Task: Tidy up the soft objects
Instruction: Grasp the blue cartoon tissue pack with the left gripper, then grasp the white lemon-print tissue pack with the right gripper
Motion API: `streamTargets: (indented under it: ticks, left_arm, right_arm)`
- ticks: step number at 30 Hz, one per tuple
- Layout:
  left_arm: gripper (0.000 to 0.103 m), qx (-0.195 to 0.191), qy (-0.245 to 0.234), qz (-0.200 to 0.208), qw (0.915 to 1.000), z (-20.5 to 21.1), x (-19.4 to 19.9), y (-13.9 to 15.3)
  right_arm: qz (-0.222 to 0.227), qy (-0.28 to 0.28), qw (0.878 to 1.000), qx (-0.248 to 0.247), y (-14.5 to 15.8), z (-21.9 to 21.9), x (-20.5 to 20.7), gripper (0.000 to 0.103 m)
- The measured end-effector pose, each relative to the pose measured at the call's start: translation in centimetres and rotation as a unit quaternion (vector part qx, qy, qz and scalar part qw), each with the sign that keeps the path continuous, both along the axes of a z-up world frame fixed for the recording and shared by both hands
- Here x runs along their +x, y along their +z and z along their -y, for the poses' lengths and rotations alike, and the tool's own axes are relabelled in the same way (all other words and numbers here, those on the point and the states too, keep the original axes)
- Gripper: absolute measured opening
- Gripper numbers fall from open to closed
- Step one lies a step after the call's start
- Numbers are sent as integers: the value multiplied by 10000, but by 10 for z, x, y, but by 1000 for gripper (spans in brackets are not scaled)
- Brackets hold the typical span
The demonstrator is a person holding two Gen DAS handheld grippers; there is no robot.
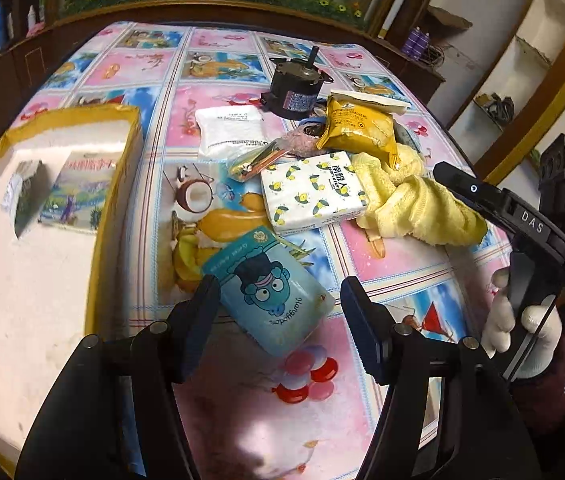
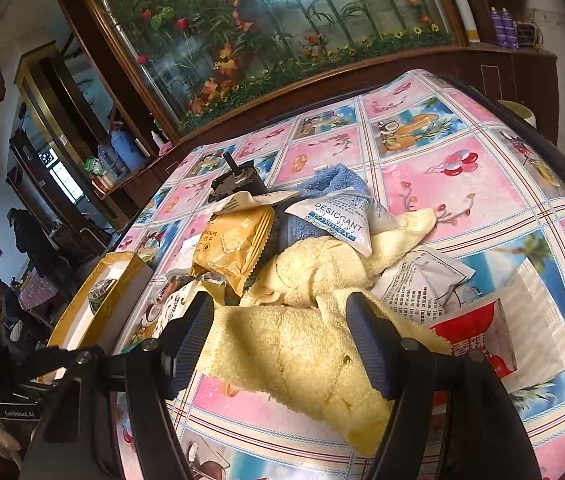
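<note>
- At the left of the left wrist view, a white foam box (image 1: 22, 280) with yellow tape on its rim sits on the bench (image 1: 210, 64), with a picture-printed packet (image 1: 76, 196) and a dark packet (image 1: 28, 196) lying inside.
- The left gripper (image 1: 278, 312) hangs with its jaws apart over a blue cartoon pouch (image 1: 270, 296); the pouch lies flat between the fingers, and they do not press it.
- Beyond the pouch lies a lemon-print tissue pack (image 1: 314, 192), touching a yellow towel (image 1: 414, 204) to its right.
- Further back are a white packet (image 1: 230, 128), a yellow cracker bag (image 1: 358, 128) and a black motor (image 1: 294, 88).
- In the right wrist view, the right gripper (image 2: 278, 336) straddles the yellow towel, jaws fairly wide; whether the pads pinch it is unclear.
- A desiccant sachet (image 2: 342, 220) rests on the towel; a red box (image 2: 470, 332) is just right.
</note>
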State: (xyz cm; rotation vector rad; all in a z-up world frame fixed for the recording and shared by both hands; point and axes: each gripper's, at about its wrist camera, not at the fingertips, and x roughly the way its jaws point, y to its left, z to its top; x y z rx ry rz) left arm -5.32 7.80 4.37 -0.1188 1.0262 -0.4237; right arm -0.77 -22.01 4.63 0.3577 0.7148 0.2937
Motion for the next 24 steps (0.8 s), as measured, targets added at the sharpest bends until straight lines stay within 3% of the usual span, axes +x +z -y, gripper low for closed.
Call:
streamTargets:
  ticks: [4,7,9,13,16,17,20,24]
  left_arm:
    - [63,6,349,-100,9993,8,6,-8]
    - [64,406,509,-48,9979,19,12,-16]
    - [73,731,551,106,9957,28,12,-19]
    - [73,1226,518,333,9905,38,9,-27]
    - [62,1106,551,399,9915,30,6,-26]
    - [48,1026,542,411,9924,27,5,-24]
    - [34,563,487,377,9965,14,1,-15]
    - [31,132,515,354,9980,1,-8,-6]
  right_arm:
    - [14,-14,10000,-65,0,-2,-1,69]
    - [14,-29,9999,-110,0,-2,-1,69]
    - [14,-32,9999,-155,0,-3,-1,69]
    - [37,-23,9996,-268,0,-6,-3,69]
    - [39,-30,9996,-264,0,-6,-3,69]
    - [37,-34,9996,-273,0,-6,-3,69]
    - [22,-65,9995,-305,0,-8,-3,69]
    - [71,-82,9990,-431,1,-11,-5,69]
